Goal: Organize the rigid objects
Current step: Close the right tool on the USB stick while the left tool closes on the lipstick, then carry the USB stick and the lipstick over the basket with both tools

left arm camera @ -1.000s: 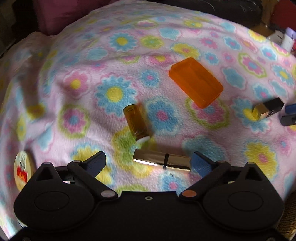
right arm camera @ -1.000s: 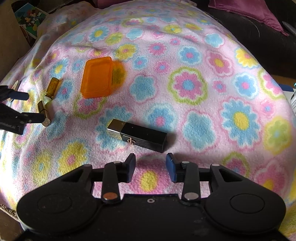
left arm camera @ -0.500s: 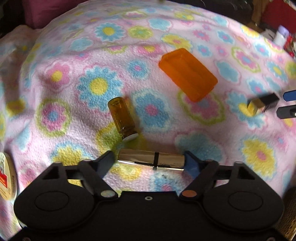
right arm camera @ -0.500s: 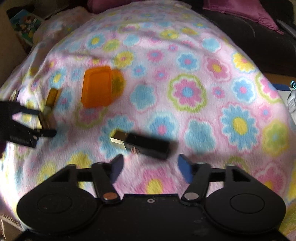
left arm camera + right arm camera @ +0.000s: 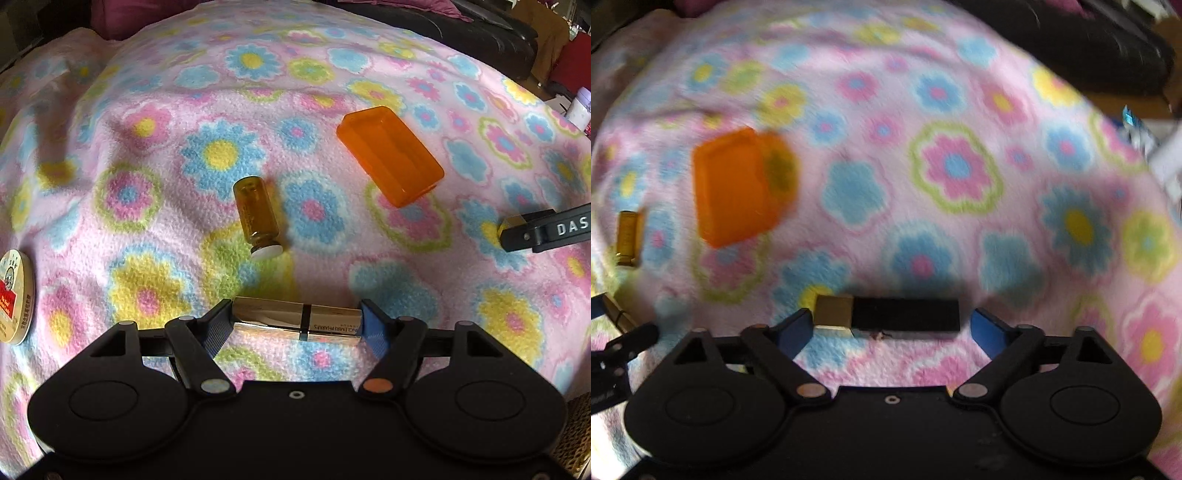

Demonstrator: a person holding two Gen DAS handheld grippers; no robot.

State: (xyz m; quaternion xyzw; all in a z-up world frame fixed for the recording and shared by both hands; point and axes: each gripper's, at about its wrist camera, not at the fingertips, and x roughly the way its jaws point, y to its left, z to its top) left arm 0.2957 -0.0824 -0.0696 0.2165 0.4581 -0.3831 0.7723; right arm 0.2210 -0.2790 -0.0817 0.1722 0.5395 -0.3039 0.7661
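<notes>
My left gripper [image 5: 295, 323] is shut on a gold lipstick tube [image 5: 297, 320], gripped end to end just above the flowered blanket. An amber vial [image 5: 257, 215] with a white cap lies just beyond it. An orange plastic box [image 5: 389, 155] lies farther right; it also shows in the right wrist view [image 5: 735, 192]. My right gripper [image 5: 892, 325] is open, its fingers on either side of a black lipstick case with a gold end [image 5: 888, 317], a gap at the right finger. The right gripper also shows at the left wrist view's right edge [image 5: 546, 229].
A round tin [image 5: 14, 297] lies at the blanket's left edge. The pink flowered blanket [image 5: 314, 92] covers a soft, uneven surface. A dark sofa [image 5: 461, 26] is behind. A pale bottle [image 5: 580, 109] stands off the blanket at far right.
My left gripper has closed onto the gold tube. My right gripper has opened wide and moved forward so its fingers flank the black case.
</notes>
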